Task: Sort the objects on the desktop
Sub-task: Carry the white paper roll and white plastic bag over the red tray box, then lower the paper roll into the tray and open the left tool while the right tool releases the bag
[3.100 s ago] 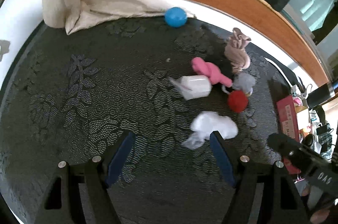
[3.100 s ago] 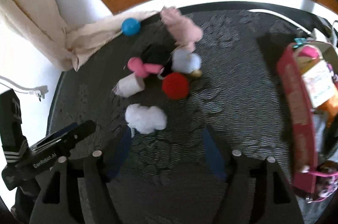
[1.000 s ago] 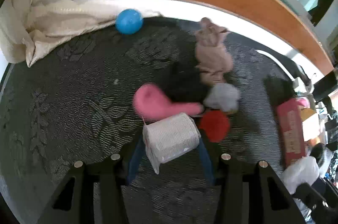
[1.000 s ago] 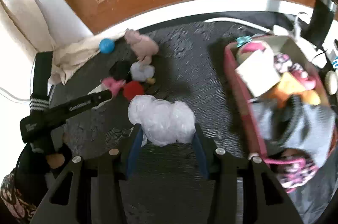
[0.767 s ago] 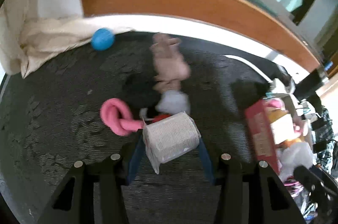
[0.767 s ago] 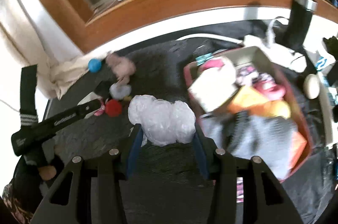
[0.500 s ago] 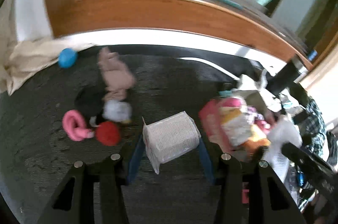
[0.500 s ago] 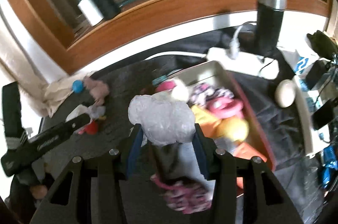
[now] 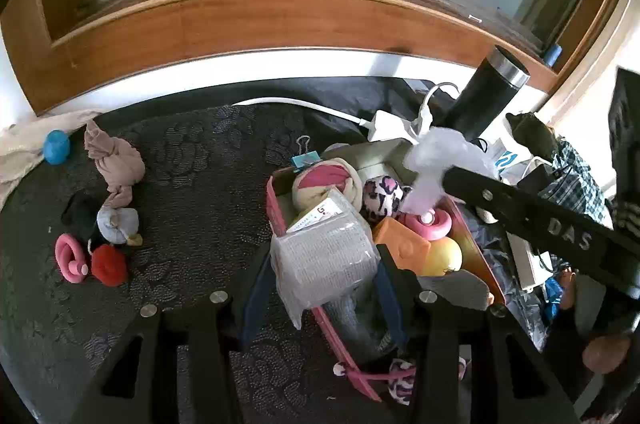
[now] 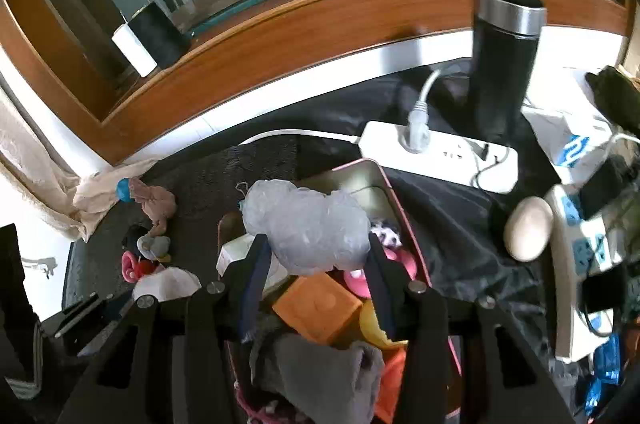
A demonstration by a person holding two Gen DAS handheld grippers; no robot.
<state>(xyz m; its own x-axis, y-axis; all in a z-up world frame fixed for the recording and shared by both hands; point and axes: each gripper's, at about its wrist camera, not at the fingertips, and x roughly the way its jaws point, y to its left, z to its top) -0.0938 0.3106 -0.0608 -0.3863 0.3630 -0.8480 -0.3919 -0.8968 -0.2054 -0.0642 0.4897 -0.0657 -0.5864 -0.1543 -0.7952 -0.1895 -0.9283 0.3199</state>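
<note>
The left gripper [image 9: 325,274] pinches a wrapped white roll [image 9: 324,256] between its blue pads [image 9: 256,294]; the roll hangs over the left edge of the pink bin [image 9: 274,204], above its contents; the gripper is pitched steeply downward.

The right gripper [image 10: 314,270] is clamped on a crumpled clear bag [image 10: 306,224]; the bag is held over the bin's far end [image 10: 352,170]; this gripper also points steeply down; from the left wrist view its black body [image 9: 540,220] crosses over the bin's right side, with the bag [image 9: 440,154] at its tip.

The bin is crowded: an orange block [image 10: 320,304], a grey cloth [image 10: 324,380], a yellow item [image 9: 442,256], a pink ring [image 9: 428,224], a rolled pink-and-cream sock [image 9: 324,184], a spotted item [image 9: 382,194]; a blue clip [image 9: 306,158] sits on its far rim.

On the dark mat [image 9: 200,184], well left of the bin, lie a red ball [image 9: 108,264], a pink coil [image 9: 70,258], a grey bundle [image 9: 118,220], a beige knotted cloth [image 9: 116,164] and a blue ball [image 9: 56,152].

Beyond the bin stand a white power strip [image 10: 440,156] and a black flask [image 10: 502,64]; an egg-shaped object [image 10: 528,228] lies to the right.
</note>
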